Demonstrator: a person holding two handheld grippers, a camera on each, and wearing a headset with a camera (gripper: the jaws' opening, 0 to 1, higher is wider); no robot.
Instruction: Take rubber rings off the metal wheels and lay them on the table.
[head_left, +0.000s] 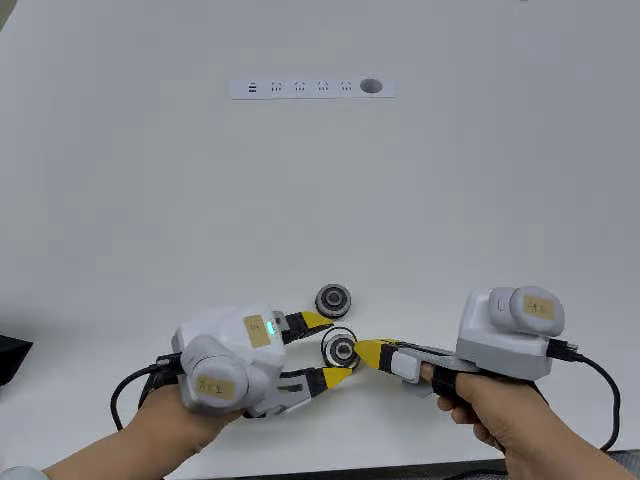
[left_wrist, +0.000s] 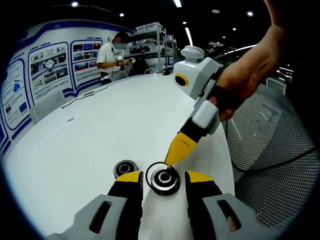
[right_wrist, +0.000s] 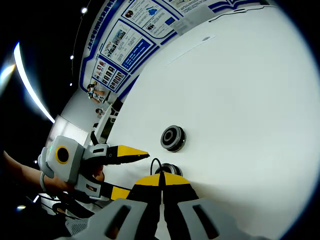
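Observation:
Two metal wheels lie near the front of the white table (head_left: 320, 200). The nearer wheel (head_left: 341, 349) (left_wrist: 164, 180) (right_wrist: 169, 170) sits between the jaws of my left gripper (head_left: 331, 349) (left_wrist: 165, 176), which stands open, with small gaps on both sides. Its thin black rubber ring (left_wrist: 149, 172) (right_wrist: 153, 164) hangs partly loose as an offset loop. My right gripper (head_left: 368, 352) (right_wrist: 161, 181) (left_wrist: 172, 159) comes in from the right, shut, pinching that ring at the wheel's edge. The second wheel (head_left: 333, 300) (left_wrist: 125, 168) (right_wrist: 173, 138) lies just beyond, with its ring on.
A white power strip (head_left: 312, 88) lies far back on the table. A dark object (head_left: 12, 355) pokes in at the left edge. Cables trail from both grippers over the front edge. A person (left_wrist: 111, 55) stands far off beside shelves.

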